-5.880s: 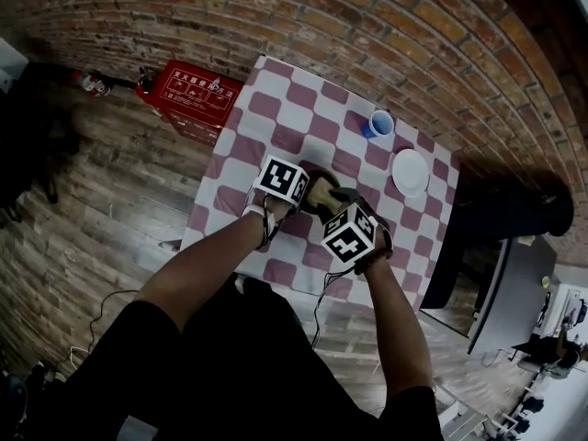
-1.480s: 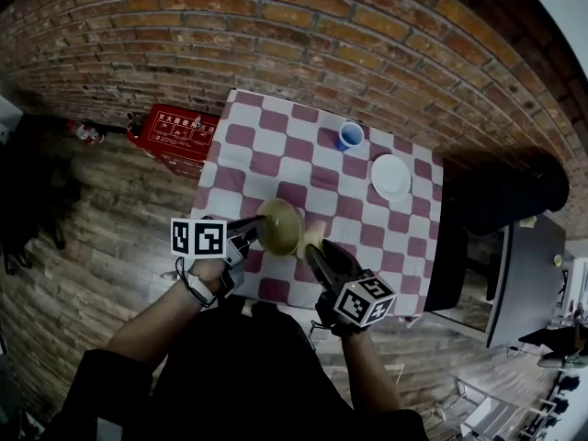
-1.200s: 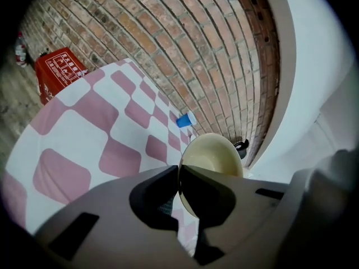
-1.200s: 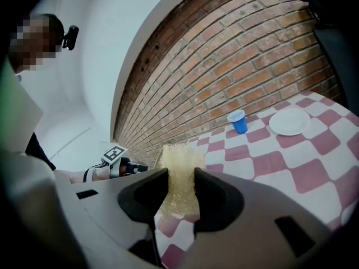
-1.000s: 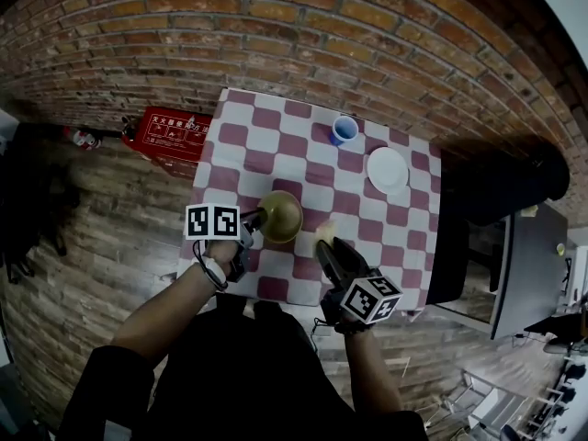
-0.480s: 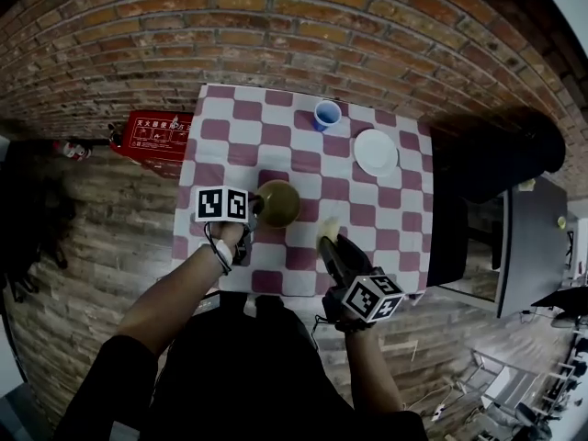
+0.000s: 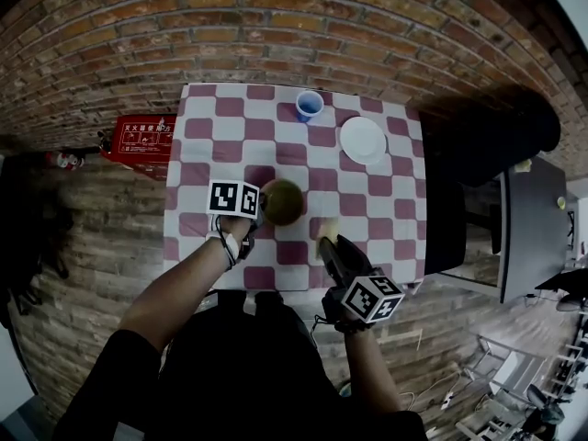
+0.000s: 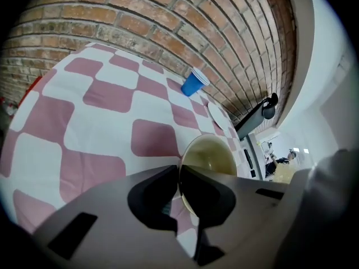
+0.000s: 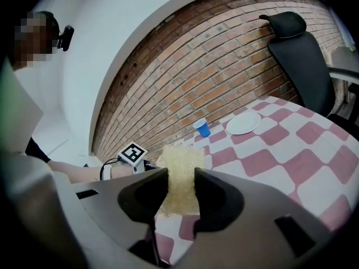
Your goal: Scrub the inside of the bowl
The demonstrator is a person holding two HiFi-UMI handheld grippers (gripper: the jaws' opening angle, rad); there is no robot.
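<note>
Brick wall backs a counter covered with a pink-and-white checked cloth. The bowl is in my left tool's grip, low over the cloth. I cannot tell whether it rests there. It is round and thin-walled, and its olive-yellow inside looks smooth and probably glazed. My left tool is clamped on the bowl's near rim, jaws almost together. My right tool, just right of the bowl and apart from it, grips a scourer, a pale, coarse, fibrous flat rectangle. Beyond the bowl, well apart from it, stand a blue cup and a white plate.

I judge that scrubbing is not under way now. The rim pinch is narrow, so a hard push from the scourer could twist the slick bowl loose or tip it. The springy scourer could also fold or slip from my right tool.
</note>
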